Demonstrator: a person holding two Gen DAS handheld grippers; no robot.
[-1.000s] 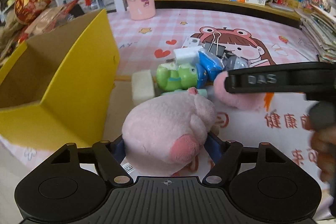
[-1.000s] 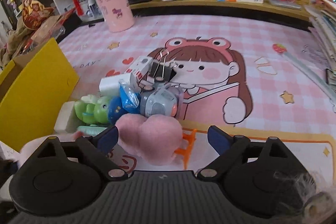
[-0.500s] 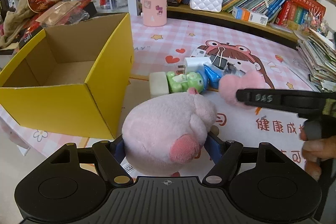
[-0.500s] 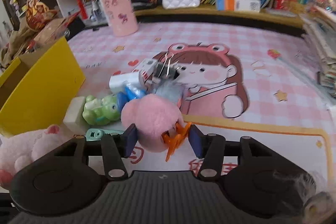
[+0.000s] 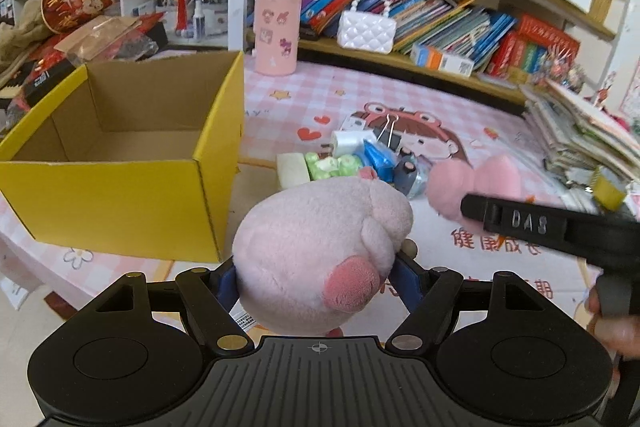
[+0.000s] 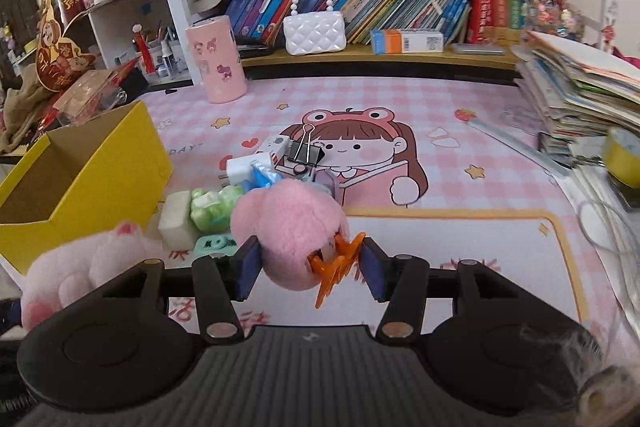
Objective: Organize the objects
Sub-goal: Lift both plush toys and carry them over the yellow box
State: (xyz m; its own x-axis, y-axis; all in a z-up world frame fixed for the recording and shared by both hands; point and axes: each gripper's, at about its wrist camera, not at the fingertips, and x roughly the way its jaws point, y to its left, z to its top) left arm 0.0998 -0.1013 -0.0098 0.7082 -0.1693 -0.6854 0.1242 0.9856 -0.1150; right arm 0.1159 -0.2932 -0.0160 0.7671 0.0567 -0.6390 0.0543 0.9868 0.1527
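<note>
Bookshelves back a pink mat [image 6: 460, 227] strewn with toys. Left gripper [image 5: 316, 277] clamps a plush pig [image 5: 320, 251] beside the yellow box [image 5: 120, 187] (empty). Right gripper [image 6: 310, 269] squeezes a pink clip [image 6: 292, 235], lifted off the mat.

crowded bookshelves [image 6: 360, 7] behind pink desk mat [image 6: 460, 155]

1. Pig toy [image 5: 320, 247]: pale pink plush, matt.
2. Pink fluffy clip [image 6: 288, 227]: fuzzy pile, glossy orange plastic claw.
3. Yellow box [image 5: 120, 195]: smooth card outside, raw brown cardboard inside.
4. White handbag [image 6: 314, 33]: glossy, quilted.
</note>
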